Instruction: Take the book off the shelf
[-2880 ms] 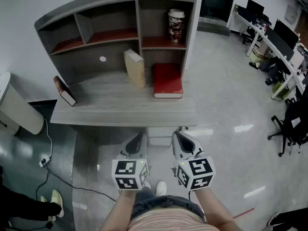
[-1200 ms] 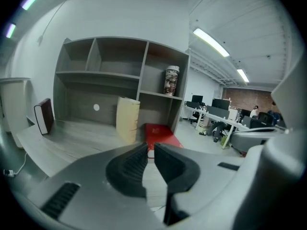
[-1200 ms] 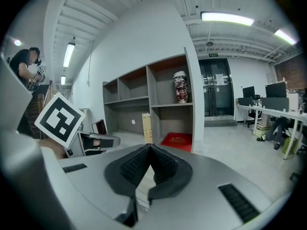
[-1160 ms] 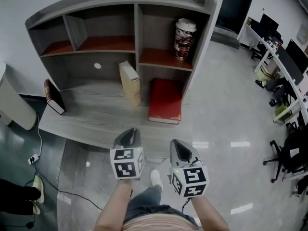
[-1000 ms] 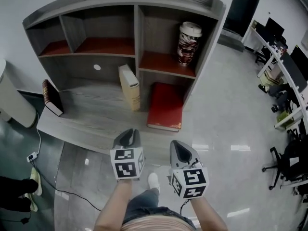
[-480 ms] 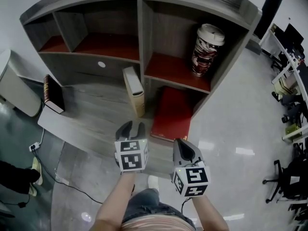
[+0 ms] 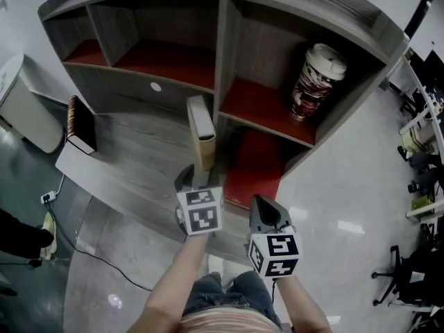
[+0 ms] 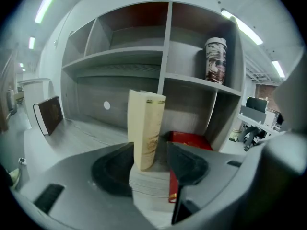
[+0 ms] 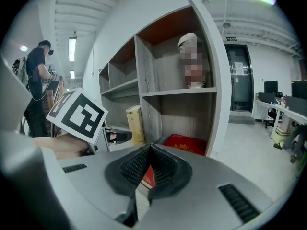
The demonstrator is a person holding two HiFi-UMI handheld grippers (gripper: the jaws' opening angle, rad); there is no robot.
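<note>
Now lined up: left tool (image 8: pixel 149 157), jaws just opened wide, tall cream hardback book (image 7: pixel 201 127) showing between them, not pressed, ready for pinching. Book upright on the grey wooden bench (image 7: pixel 132 158), propped against the middle wall of the grey shelf (image 7: pixel 229 61); right tool (image 9: pixel 149 152) clenched, empty, spare.

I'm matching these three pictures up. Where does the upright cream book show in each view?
Head view: cream book standing upright, near centre.
Left gripper view: cream book dead centre, straight ahead.
Right gripper view: cream book small, left of centre.
Shared landmark: the red book lying flat just to its right in every view.
</note>
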